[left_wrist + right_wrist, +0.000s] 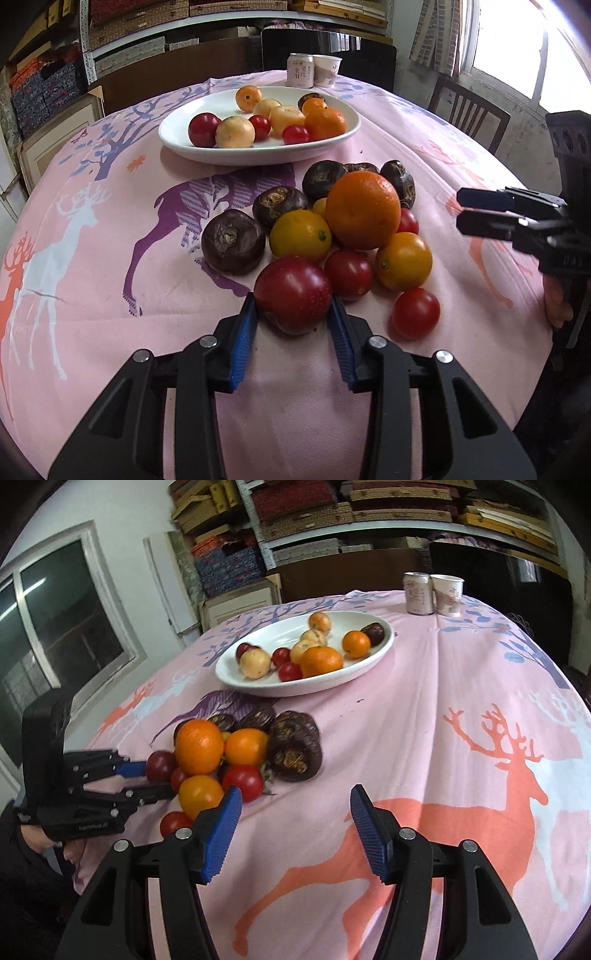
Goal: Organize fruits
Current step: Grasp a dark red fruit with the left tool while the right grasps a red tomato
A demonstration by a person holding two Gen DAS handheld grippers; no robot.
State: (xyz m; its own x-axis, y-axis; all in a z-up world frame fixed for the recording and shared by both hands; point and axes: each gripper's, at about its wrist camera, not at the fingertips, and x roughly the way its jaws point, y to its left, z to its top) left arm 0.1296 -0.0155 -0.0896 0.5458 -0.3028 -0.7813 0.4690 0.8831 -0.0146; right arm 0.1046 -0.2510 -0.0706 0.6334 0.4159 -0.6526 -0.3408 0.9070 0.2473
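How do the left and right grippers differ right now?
The left gripper has its pads against a dark red plum at the near edge of the fruit pile; the right gripper holds nothing, its fingers apart over bare tablecloth. The left sits at the pile; the right is off to the pile's side, beside a red tomato. Both have blue ribbed pads, black frames, and point down at the table.

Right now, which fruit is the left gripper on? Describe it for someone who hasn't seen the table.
On the pink tablecloth, find the loose fruit pile in front of the white plate. At its near edge, between the left gripper pads, sits a dark red plum, bigger and duller than the glossy tomatoes beside it.
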